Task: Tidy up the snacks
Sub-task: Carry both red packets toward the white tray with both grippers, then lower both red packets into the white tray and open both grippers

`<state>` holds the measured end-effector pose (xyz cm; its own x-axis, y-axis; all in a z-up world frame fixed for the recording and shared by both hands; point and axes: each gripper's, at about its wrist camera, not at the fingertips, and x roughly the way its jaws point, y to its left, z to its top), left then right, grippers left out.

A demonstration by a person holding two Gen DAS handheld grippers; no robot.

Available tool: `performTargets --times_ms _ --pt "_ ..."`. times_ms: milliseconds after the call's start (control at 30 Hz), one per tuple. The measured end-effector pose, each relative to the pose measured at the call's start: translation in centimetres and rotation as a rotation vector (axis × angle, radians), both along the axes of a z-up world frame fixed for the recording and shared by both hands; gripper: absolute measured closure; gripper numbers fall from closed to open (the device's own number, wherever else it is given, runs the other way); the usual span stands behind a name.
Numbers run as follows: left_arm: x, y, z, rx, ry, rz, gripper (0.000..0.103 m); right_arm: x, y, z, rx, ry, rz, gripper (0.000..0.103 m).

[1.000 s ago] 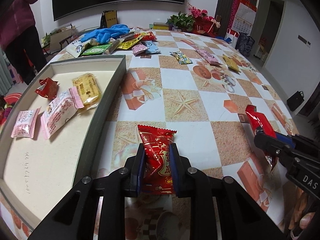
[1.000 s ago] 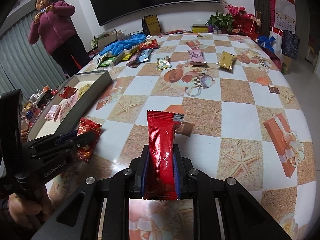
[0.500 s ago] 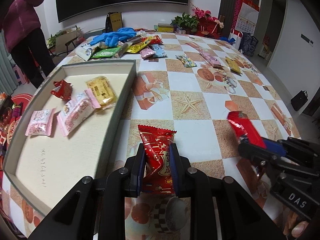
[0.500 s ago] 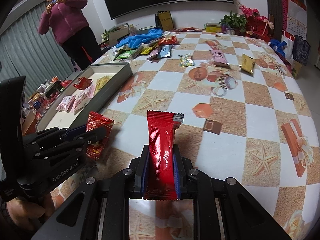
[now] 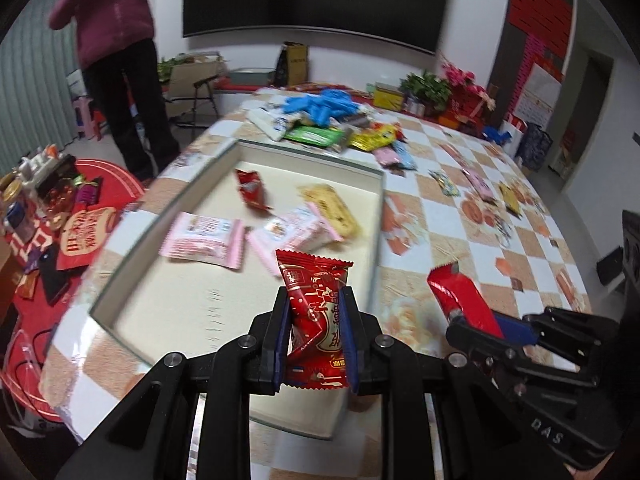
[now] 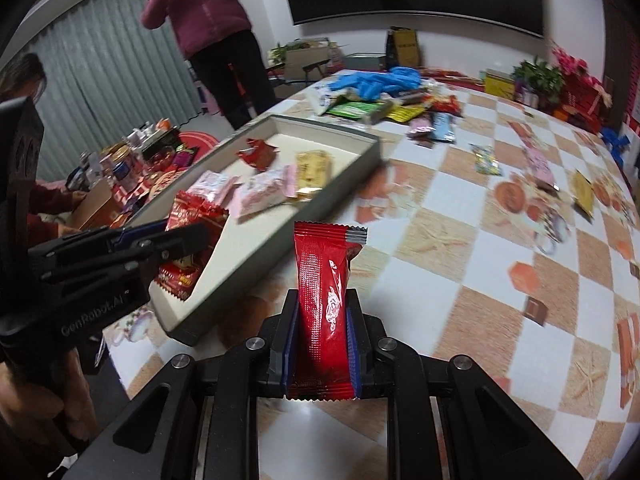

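Note:
My left gripper (image 5: 315, 320) is shut on a red patterned snack packet (image 5: 316, 312) and holds it above the near end of the grey tray (image 5: 376, 240). The left gripper (image 6: 184, 236) and its packet (image 6: 188, 216) also show in the right wrist view, over the tray (image 6: 320, 176). My right gripper (image 6: 322, 320) is shut on a plain red snack bar (image 6: 325, 300), above the table just right of the tray. It shows in the left wrist view (image 5: 480, 320) with its bar (image 5: 460, 296). The tray holds pink, yellow and red packets (image 5: 204, 236).
A pile of mixed snack packets and blue gloves (image 5: 320, 108) lies at the table's far end. Loose packets (image 6: 486, 162) lie scattered on the checked tablecloth to the right. A person in a purple top (image 5: 116, 40) stands beyond the tray. Clutter covers the floor at left.
Both grippers have swung left with their packets. The left one now hangs over the tray's near end; the right one has come close to the tray's right wall.

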<state>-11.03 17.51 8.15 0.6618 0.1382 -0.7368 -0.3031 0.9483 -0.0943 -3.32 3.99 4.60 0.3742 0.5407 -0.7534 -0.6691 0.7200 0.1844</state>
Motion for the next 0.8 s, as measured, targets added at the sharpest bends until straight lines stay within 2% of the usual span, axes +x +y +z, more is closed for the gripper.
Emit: performTargets --times_ms 133,233,367,800 --pt "-0.2 2.0 -0.5 0.016 0.024 0.053 0.078 -0.9 2.9 0.3 -0.01 -0.012 0.066 0.081" --pt "-0.1 3.5 -1.5 -0.02 0.065 0.083 0.078 -1.4 4.6 0.4 -0.019 -0.016 0.106 0.081" --pt "-0.1 4.9 -2.5 -0.017 0.109 0.115 0.078 -1.3 6.6 0.0 -0.035 -0.01 0.136 0.081" --pt "1.5 6.9 -3.3 -0.019 0.14 0.105 0.078 1.0 9.8 -0.3 -0.082 -0.006 0.134 0.081"
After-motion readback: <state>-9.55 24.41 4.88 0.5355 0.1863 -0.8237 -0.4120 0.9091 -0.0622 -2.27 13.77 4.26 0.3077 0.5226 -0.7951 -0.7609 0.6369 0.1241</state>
